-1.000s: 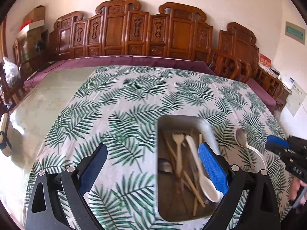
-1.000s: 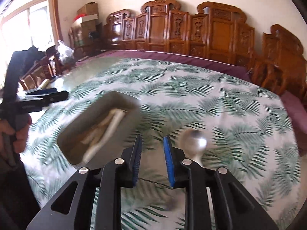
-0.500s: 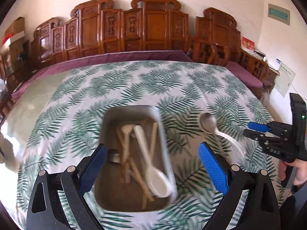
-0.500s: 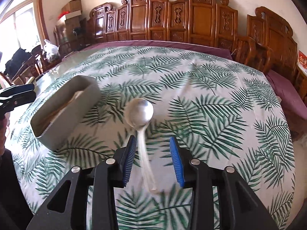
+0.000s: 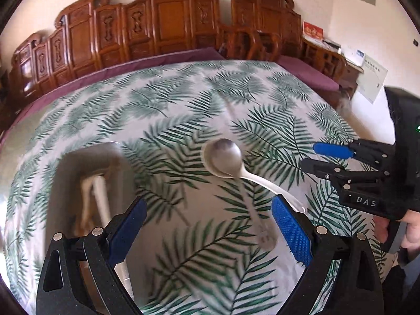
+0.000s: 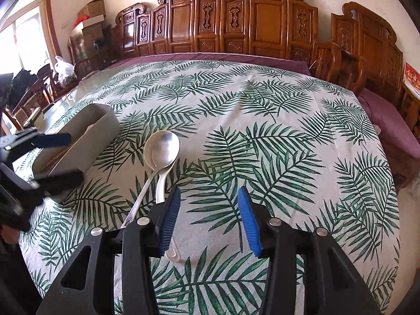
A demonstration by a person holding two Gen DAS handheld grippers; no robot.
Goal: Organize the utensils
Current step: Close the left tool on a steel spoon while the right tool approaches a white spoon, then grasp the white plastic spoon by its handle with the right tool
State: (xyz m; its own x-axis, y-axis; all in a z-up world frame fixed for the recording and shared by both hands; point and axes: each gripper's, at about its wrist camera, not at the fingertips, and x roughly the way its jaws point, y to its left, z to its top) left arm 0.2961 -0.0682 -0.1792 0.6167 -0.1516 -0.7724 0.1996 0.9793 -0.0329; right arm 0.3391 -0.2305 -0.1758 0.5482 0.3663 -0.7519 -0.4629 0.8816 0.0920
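Note:
A spoon (image 5: 223,160) (image 6: 162,149) with a silvery bowl and a pale handle lies on the palm-leaf tablecloth (image 6: 275,131). A thinner metallic stem runs beside its handle; I cannot tell whether that is a second utensil. To its left stands a grey tray (image 5: 65,162) (image 6: 86,141) holding pale and wooden utensils (image 5: 97,197). My left gripper (image 5: 210,228) (image 6: 60,158) is wide open above the handle's end. The jaws of my right gripper (image 6: 210,219) (image 5: 312,156) are opening with nothing between them. The spoon's handle passes under its left finger.
Carved wooden chairs (image 6: 262,18) line the table's far edge, past a purple cloth border (image 6: 210,57). Bare glass tabletop (image 6: 71,94) shows at the left, with boxes and a bag beyond it. A person's hand (image 5: 409,231) holds the right gripper's grip.
The left gripper swung right: the tray slid from the middle of its view to the left and the spoon came to the centre. The right jaws widened, and the spoon's handle now lies under its left finger.

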